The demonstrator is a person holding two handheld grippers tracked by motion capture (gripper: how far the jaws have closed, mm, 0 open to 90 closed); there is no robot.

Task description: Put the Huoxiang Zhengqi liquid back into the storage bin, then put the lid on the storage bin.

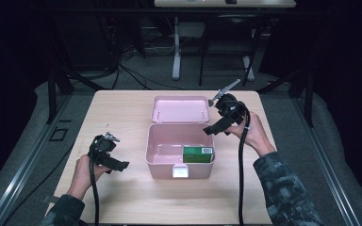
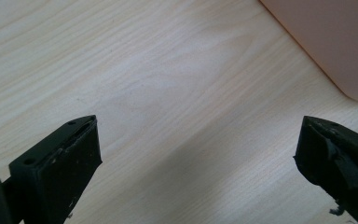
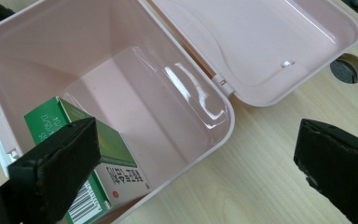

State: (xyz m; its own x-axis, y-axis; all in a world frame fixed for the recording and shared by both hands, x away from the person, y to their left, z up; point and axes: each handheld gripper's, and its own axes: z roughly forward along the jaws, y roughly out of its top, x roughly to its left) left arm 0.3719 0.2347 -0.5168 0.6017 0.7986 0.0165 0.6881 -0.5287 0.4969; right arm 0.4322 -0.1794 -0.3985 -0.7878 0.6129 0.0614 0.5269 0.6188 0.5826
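A fixed overhead camera looks forward and down across the table, while each gripper camera peers closely along its own jaws: pink box beyond the left pair's right jaw, box between the right pair.

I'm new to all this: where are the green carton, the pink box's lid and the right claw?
green carton (image 1: 198,154), high view, its top face.
lid (image 1: 180,108), high view, its inner surface.
right claw (image 1: 215,128), high view, between its fingertips.

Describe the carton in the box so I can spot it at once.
Find the pink box mid-table with its lid flung open behind. Inside, against its front right corner, lies a green carton with a white barcoded end, the box's sole content.
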